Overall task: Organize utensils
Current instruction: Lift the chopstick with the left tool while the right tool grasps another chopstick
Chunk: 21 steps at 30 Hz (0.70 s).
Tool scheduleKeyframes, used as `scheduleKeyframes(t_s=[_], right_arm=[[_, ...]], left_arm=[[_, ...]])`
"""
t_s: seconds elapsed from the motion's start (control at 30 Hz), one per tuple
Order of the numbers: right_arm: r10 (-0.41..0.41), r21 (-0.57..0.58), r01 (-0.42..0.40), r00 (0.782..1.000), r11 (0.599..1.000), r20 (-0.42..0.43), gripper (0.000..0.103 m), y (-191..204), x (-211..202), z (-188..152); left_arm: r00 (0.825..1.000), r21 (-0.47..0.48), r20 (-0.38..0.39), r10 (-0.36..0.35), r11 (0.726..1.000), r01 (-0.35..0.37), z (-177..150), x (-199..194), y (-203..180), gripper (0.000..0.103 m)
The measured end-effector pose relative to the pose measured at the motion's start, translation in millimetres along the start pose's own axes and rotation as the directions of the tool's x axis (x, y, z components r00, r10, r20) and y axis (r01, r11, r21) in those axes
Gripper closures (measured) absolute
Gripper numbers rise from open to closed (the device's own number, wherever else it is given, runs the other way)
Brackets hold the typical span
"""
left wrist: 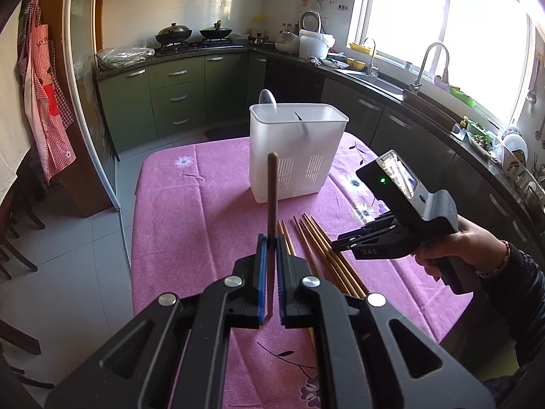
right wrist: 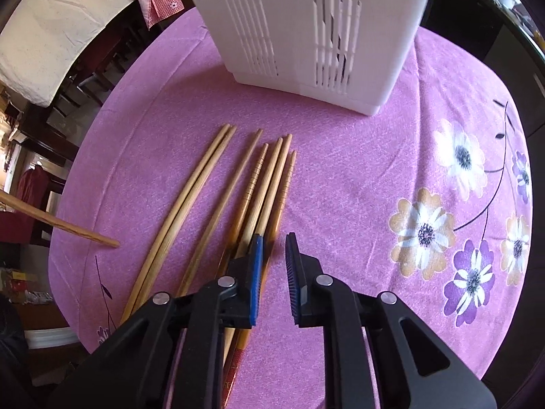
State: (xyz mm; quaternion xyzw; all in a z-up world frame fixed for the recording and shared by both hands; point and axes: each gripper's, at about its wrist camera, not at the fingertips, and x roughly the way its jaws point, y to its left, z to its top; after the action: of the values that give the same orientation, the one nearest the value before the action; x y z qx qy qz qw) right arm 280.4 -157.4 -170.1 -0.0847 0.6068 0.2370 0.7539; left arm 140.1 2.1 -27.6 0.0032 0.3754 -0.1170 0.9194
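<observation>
My left gripper (left wrist: 271, 238) is shut on a brown wooden chopstick (left wrist: 272, 191), held upright above the table, short of the white utensil holder (left wrist: 296, 156). A spoon (left wrist: 267, 100) stands in the holder. Several wooden chopsticks (left wrist: 320, 255) lie on the purple tablecloth. In the right wrist view my right gripper (right wrist: 273, 237) is open and empty, low over the right side of the chopsticks (right wrist: 259, 187), with the holder (right wrist: 306, 34) just beyond. The held chopstick's tip (right wrist: 68, 226) shows at the left. The right gripper (left wrist: 361, 240) also shows in the left wrist view.
The table (left wrist: 190, 211) has a purple flowered cloth (right wrist: 425, 225). Green kitchen cabinets (left wrist: 177, 95), a stove with pans (left wrist: 194, 34) and a sink under a window (left wrist: 385, 78) run behind. Dark chairs (left wrist: 13, 238) stand at the left.
</observation>
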Motion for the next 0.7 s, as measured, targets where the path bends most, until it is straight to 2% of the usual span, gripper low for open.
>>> scheduleKeyframes(t_s=[0.07,0.23,0.33,0.43,0.57,0.7], right_arm=[[0.005,0.003,-0.005,1.0,1.0,-0.013,0.088,1,3,0],[-0.053,-0.037,0.052,0.999,0.998,-0.011,0.089,11,7,4],[-0.085,-0.056,0.085,0.996,0.995,0.001,0.093,19,10,7],[-0.074,-0.04,0.075,0.997,0.996,0.019,0.096,19,10,6],[-0.016,-0.006,0.017,0.995,1.0,0.1,0.096,10,-13,0],[0.032,0.0,-0.032,0.974,0.999,0.226,0.096,7,-57,-13]], left_arm=[[1.0,0.002,0.0,-0.001,1.0,0.001,0,0,0,0.097],[1.0,0.007,-0.001,0.001,1.0,-0.001,0,1,0,0.097],[1.0,0.011,-0.001,0.001,1.0,-0.001,0,0,1,0.097],[1.0,0.01,0.0,0.001,1.0,-0.001,0,0,0,0.097],[1.0,0.014,-0.002,0.002,1.0,-0.002,0,0,1,0.097],[1.0,0.02,-0.004,0.002,1.0,-0.002,0,0,1,0.097]])
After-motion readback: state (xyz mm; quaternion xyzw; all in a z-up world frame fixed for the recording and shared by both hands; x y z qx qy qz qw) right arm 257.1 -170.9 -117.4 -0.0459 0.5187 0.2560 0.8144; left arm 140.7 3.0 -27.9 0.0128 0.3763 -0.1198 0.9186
